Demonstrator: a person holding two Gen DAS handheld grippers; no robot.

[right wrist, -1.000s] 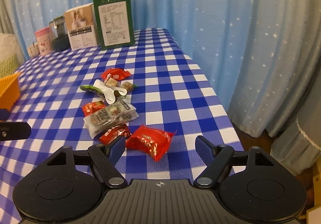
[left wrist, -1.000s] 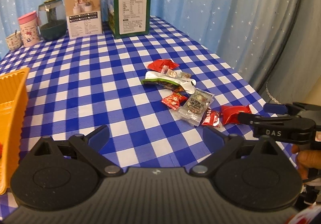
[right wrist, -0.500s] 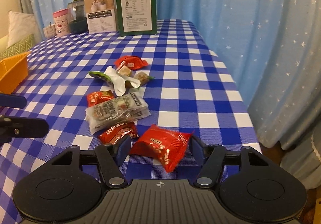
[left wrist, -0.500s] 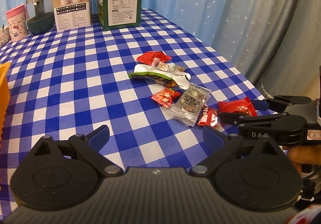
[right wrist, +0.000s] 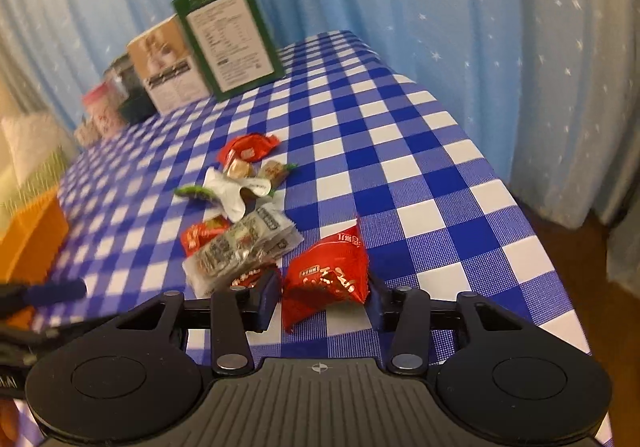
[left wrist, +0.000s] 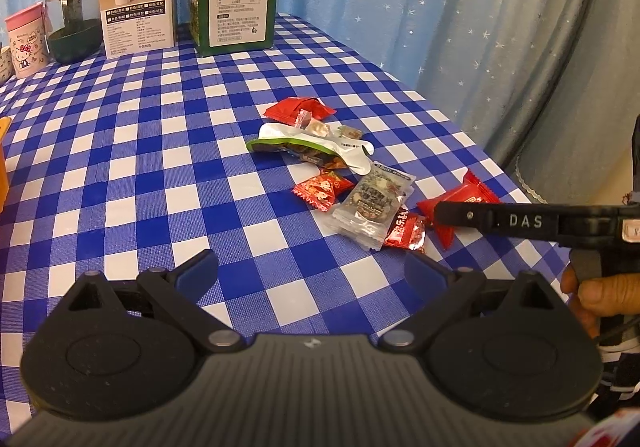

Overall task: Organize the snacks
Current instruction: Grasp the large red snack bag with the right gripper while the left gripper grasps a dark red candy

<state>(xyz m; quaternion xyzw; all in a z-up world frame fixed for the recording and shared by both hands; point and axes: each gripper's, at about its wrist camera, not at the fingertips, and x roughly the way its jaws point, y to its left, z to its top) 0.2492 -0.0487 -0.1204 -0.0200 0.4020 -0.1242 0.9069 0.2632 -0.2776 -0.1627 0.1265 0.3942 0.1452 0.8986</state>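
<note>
While the left gripper (left wrist: 310, 271) hangs with jaws wide at lower frame, the right gripper (right wrist: 322, 293) has jaws clamped on the red snack packet (right wrist: 326, 273) above the table (right wrist: 400, 135).

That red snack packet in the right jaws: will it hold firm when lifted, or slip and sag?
The red snack packet looks like a puffy foil pillow pack, so it probably dents rather than resists the right gripper. Its glossy film may slide if squeezed lightly. It seems light, with one corner standing up off the checked tablecloth.
</note>
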